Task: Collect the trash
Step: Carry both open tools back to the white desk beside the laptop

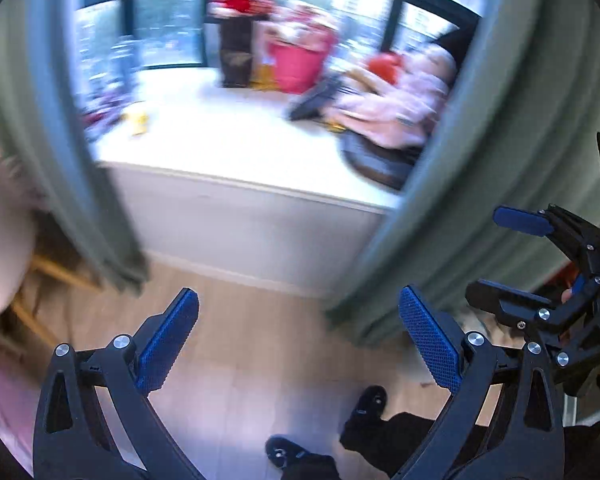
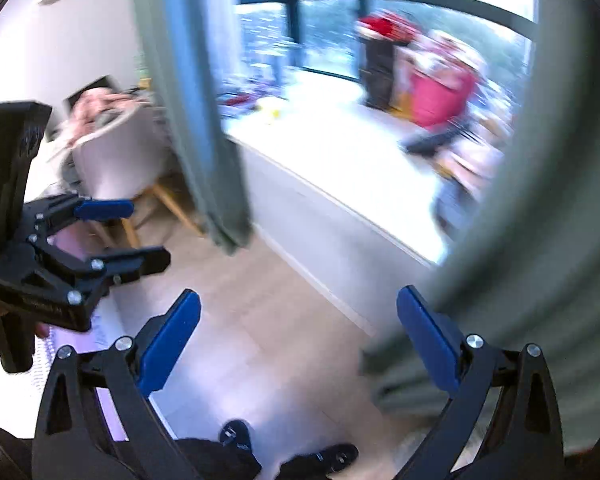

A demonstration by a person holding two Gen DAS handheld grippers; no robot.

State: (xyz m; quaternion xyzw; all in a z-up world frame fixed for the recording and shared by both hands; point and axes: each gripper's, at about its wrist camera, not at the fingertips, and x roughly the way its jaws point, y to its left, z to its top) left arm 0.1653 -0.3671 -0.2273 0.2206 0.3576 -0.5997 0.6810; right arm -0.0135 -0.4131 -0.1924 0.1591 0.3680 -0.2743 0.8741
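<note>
Both views are blurred by motion. My left gripper (image 1: 300,320) is open and empty above the wood floor, facing a white window seat (image 1: 236,148). My right gripper (image 2: 298,320) is open and empty too; it shows at the right edge of the left wrist view (image 1: 488,256), and the left gripper (image 2: 148,234) shows at the left of the right wrist view. A small yellow scrap (image 1: 138,120) (image 2: 274,112) lies on the seat's left part, far from both grippers. Too blurred to tell what it is.
Grey-green curtains (image 1: 80,160) (image 2: 520,200) hang on both sides of the seat. A pink bucket (image 1: 296,64), a dark bag (image 1: 236,52) and a pile of pink cloth (image 1: 400,108) stand on the seat. A chair (image 2: 112,152) is at the left. The person's dark shoes (image 1: 364,404) are below.
</note>
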